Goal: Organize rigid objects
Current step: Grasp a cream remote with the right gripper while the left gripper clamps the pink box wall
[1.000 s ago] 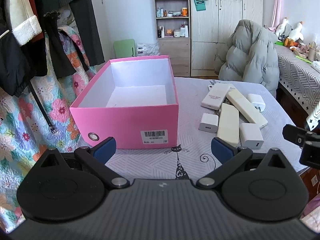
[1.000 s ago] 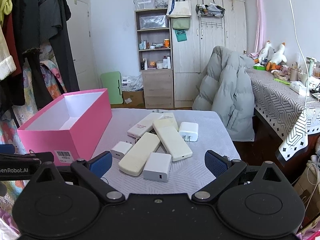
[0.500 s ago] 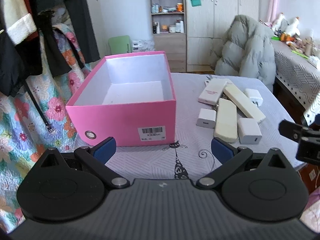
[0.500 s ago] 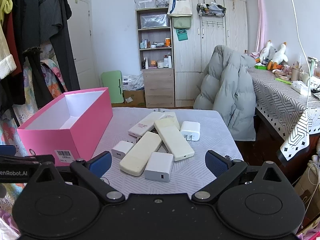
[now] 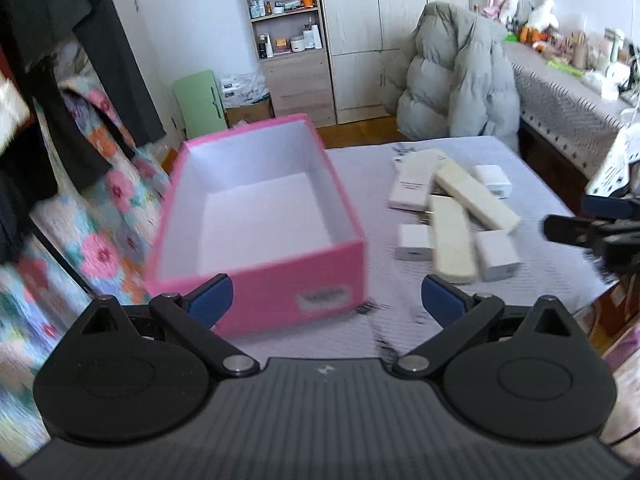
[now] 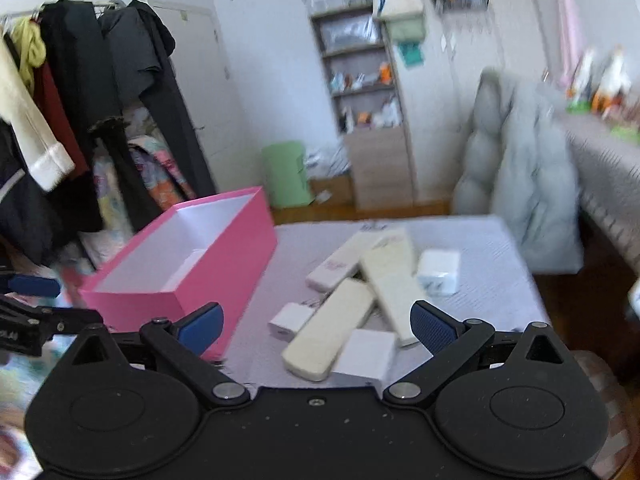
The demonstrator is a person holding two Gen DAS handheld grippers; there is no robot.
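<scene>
An open, empty pink box (image 5: 256, 224) with a white inside stands on the left of the table; it also shows in the right wrist view (image 6: 188, 264). To its right lies a pile of white and cream power banks and chargers (image 5: 452, 216), also seen in the right wrist view (image 6: 360, 292). My left gripper (image 5: 324, 300) is open and empty, raised over the box's near end. My right gripper (image 6: 316, 324) is open and empty, just above the near side of the pile, over a cream power bank (image 6: 328, 336) and a white charger (image 6: 366, 354).
The table has a grey patterned cloth (image 5: 532, 184). A grey puffer jacket (image 5: 460, 76) hangs on a chair behind it. Hanging clothes (image 6: 80, 120) stand to the left, a shelf unit (image 5: 288, 40) at the back, a second covered table (image 5: 572, 92) at the right.
Both grippers have risen and moved forward. The left now looks down into the box; the right has closed in on the pile and tilted. Both stay open.
</scene>
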